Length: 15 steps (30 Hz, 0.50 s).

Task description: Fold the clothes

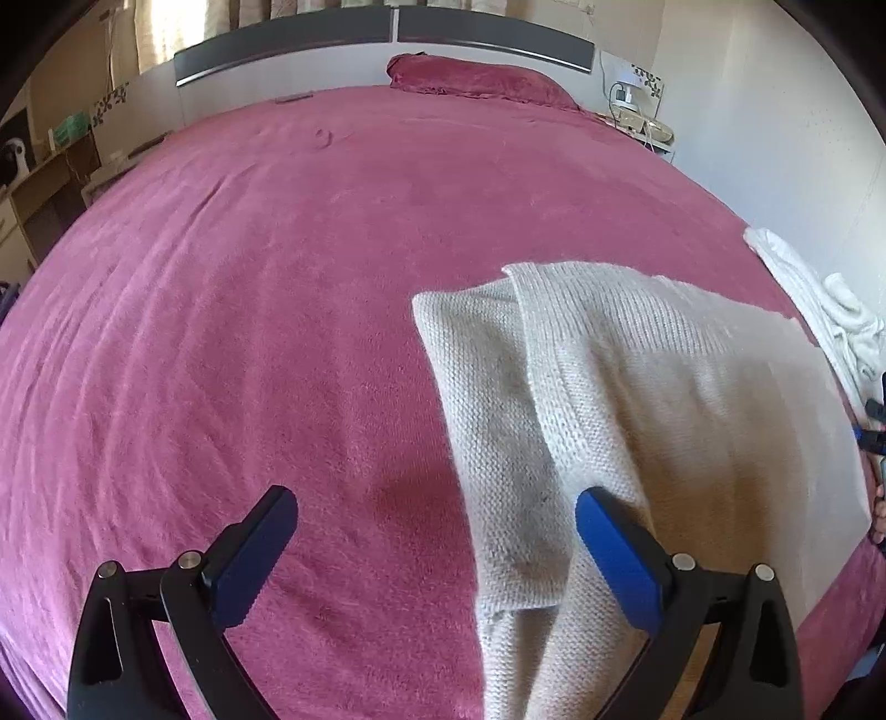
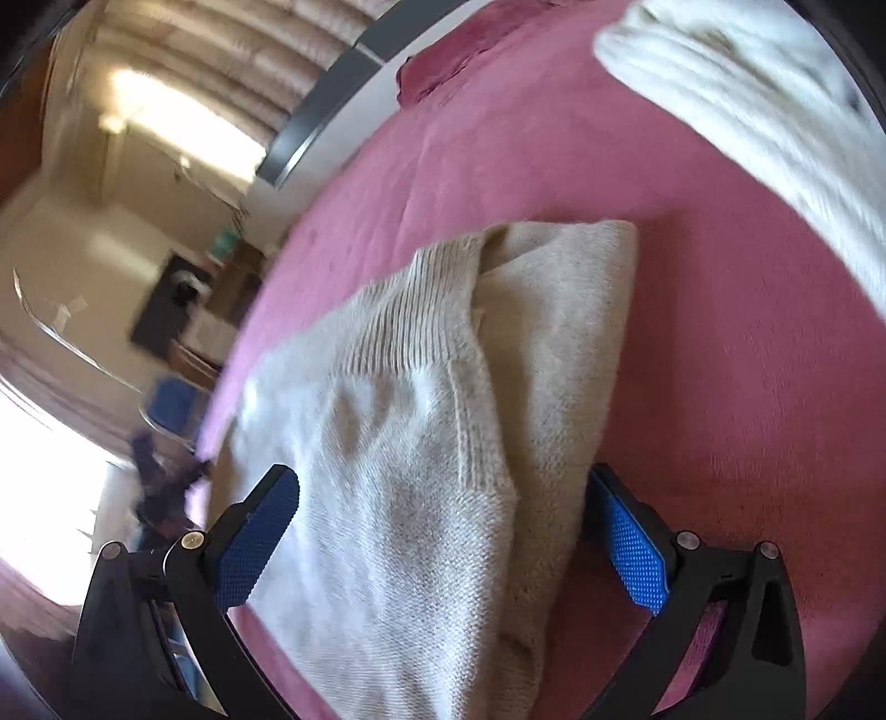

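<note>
A cream knitted sweater (image 1: 637, 387) lies partly folded on the pink bedspread (image 1: 249, 304), with one side and a sleeve turned over its body. My left gripper (image 1: 437, 526) hovers open over the sweater's left edge, its right finger above the knit and its left finger above bare bedspread. In the right wrist view the same sweater (image 2: 443, 443) fills the middle, and my right gripper (image 2: 443, 498) is open and straddles its folded bulk. Neither gripper holds cloth.
White clothing (image 1: 814, 299) is piled at the bed's right edge, also blurred in the right wrist view as a white heap (image 2: 747, 122). A pink pillow (image 1: 476, 80) sits by the headboard (image 1: 387, 33). Wall and nightstand (image 1: 642, 124) stand right; shelves left.
</note>
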### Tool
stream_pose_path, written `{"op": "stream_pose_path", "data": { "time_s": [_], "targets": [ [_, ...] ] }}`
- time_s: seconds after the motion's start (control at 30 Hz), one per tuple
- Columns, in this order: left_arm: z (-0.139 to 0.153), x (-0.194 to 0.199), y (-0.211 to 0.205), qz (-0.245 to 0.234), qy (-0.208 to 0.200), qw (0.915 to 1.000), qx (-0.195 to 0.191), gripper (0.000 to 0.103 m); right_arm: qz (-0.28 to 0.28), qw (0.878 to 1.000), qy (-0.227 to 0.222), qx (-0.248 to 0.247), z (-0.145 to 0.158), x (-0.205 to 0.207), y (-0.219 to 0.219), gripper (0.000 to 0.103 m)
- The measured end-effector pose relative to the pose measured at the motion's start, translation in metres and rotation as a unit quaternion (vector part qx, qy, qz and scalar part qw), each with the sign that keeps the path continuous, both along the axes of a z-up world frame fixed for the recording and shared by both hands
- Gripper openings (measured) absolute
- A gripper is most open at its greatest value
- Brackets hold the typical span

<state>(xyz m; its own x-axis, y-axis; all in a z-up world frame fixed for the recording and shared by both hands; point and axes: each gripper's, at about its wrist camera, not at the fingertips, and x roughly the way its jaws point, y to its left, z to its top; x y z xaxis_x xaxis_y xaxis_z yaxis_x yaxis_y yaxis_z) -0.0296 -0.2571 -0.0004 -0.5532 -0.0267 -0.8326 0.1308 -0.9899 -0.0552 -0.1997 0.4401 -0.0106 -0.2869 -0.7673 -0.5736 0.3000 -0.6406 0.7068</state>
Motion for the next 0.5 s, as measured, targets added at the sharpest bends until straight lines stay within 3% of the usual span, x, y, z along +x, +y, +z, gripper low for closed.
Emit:
{"op": "stream_pose_path", "data": {
  "time_s": [0.07, 0.17, 0.27, 0.5],
  "targets": [
    [0.003, 0.001, -0.001, 0.003, 0.005, 0.9999, -0.009, 0.103, 0.004, 1.0, 0.001, -0.002, 0.002, 0.002, 0.007, 0.099],
    [0.008, 0.002, -0.008, 0.013, 0.013, 0.9998, -0.005, 0.103, -0.002, 1.0, 0.004, 0.012, -0.001, 0.005, 0.012, 0.08],
    [0.013, 0.004, -0.014, 0.022, 0.02, 0.9996, 0.002, 0.103, -0.021, 1.0, -0.016, -0.01, -0.011, 0.001, 0.021, 0.061],
    [0.013, 0.003, -0.019, 0.022, 0.025, 0.9992, 0.023, 0.103, 0.045, 0.999, -0.014, -0.025, -0.014, -0.006, -0.013, 0.062]
  ]
}}
